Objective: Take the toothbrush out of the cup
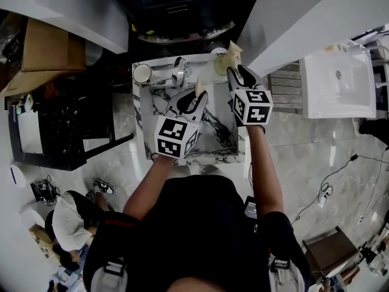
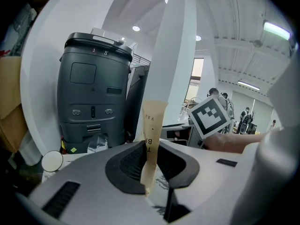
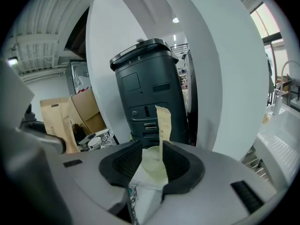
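Note:
My left gripper (image 1: 196, 97) (image 2: 151, 159) is shut on a tan paper-wrapped toothbrush (image 1: 199, 88) (image 2: 152, 135), which stands upright between its pads over the basin. A pale translucent cup (image 1: 221, 64) (image 3: 152, 159) sits on the back right corner of the marble counter (image 1: 141, 132). A second tan wrapped toothbrush (image 1: 234, 49) (image 3: 163, 122) stands in that cup. My right gripper (image 1: 235, 73) (image 3: 151, 162) is at the cup with its jaws open. The cup lies between them, and a gap shows at the left pad.
A chrome faucet (image 1: 179, 70) and a round white lid-like object (image 1: 141, 73) stand at the back of the counter. A dark grey bin-shaped machine (image 2: 93, 102) (image 3: 147, 93) rises behind it. A white sink unit (image 1: 340, 84) is at right, a cardboard box (image 1: 45, 44) at left.

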